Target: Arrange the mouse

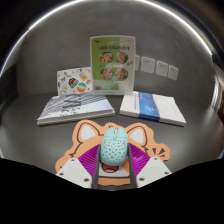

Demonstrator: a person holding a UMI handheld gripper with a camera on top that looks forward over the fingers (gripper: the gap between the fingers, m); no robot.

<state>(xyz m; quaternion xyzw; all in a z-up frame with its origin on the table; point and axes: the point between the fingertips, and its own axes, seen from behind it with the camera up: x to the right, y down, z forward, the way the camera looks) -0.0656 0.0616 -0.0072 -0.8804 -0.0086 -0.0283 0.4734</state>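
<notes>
One mouse between the gripper's fingers, on one mat

The gripper (113,176) stands open; the mouse (113,149) rests between its pink pads (88,170) on the orange mat (84,133). Beyond lie two books (73,108), with two posters (113,63) on the wall.

A small computer mouse (113,148) is sitting on an orange, animal-shaped mouse pad (92,133) with rounded ears. Its shell is showing pale teal speckled with tiny dots, egg-like in outline, with a light stripe running along the middle toward the front. It is lying flat, its length pointing away from the camera, right between the gripper's (113,172) two fingers, whose purple pads (138,166) are flanking it closely on either side.
</notes>
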